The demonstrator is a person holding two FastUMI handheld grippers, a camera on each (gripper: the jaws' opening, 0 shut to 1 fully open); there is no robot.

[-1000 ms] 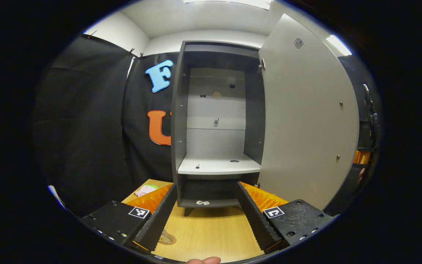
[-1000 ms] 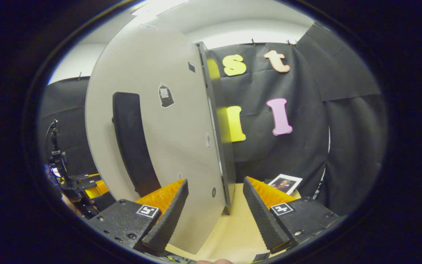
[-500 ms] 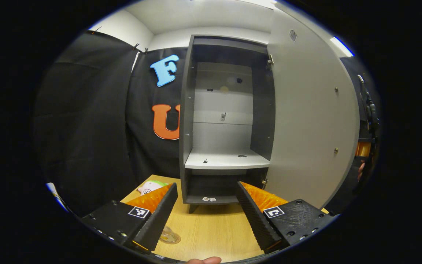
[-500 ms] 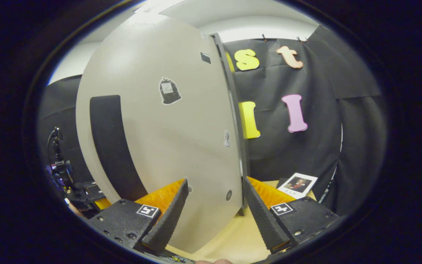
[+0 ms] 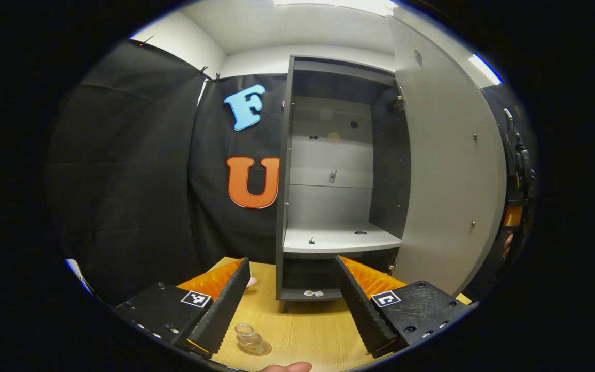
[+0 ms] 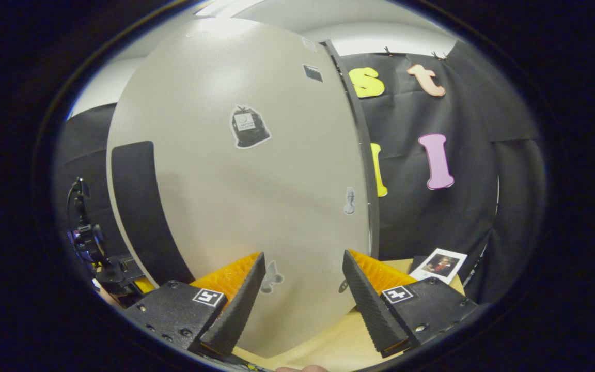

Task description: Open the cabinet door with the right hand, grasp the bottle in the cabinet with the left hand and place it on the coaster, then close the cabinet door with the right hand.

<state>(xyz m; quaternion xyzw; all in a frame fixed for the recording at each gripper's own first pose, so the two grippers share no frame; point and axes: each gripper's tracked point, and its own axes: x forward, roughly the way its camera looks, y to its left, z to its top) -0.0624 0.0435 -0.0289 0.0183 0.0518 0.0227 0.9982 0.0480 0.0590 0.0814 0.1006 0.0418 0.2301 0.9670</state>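
Since the earlier frames the cabinet door (image 6: 256, 170) has swung further round toward shutting, its outer face now spread flat just beyond the right gripper (image 6: 301, 305), whose fingers stand apart and hold nothing. One small clear bottle (image 5: 247, 336) stands upright on one coaster (image 5: 257, 348) on the near table (image 5: 302, 330), just right of the left finger of the left gripper (image 5: 290, 305), likewise spread and empty. Pushing on leftward should, I judge, shut the one door on the one cabinet (image 5: 328, 170), bare-shelved, by the far wall.

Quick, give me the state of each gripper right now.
Left gripper: jaws open, holding nothing.
Right gripper: jaws open, holding nothing, facing the cabinet door.
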